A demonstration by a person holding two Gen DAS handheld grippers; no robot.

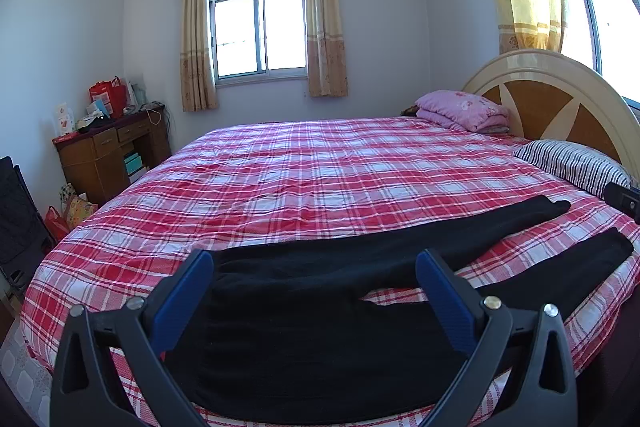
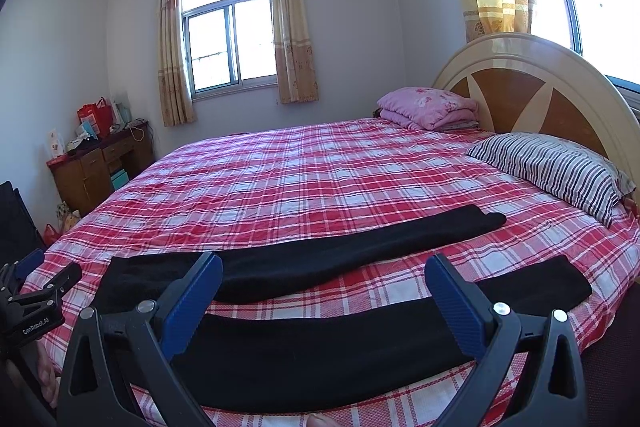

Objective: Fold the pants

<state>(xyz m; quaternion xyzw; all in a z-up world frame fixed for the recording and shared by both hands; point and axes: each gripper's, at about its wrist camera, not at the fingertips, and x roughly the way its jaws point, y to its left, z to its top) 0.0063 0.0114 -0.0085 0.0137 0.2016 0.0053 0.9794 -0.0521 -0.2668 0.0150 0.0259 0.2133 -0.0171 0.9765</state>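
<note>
I see the pants [image 1: 304, 307] spread unfolded on the bed [image 1: 320, 163]; both my grippers' jaws gape empty, every fold remains.

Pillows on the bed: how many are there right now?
1: a striped pillow by the headboard, on the near side. The pink bundle at the far corner looks like a folded quilt; it may hide more.
</note>
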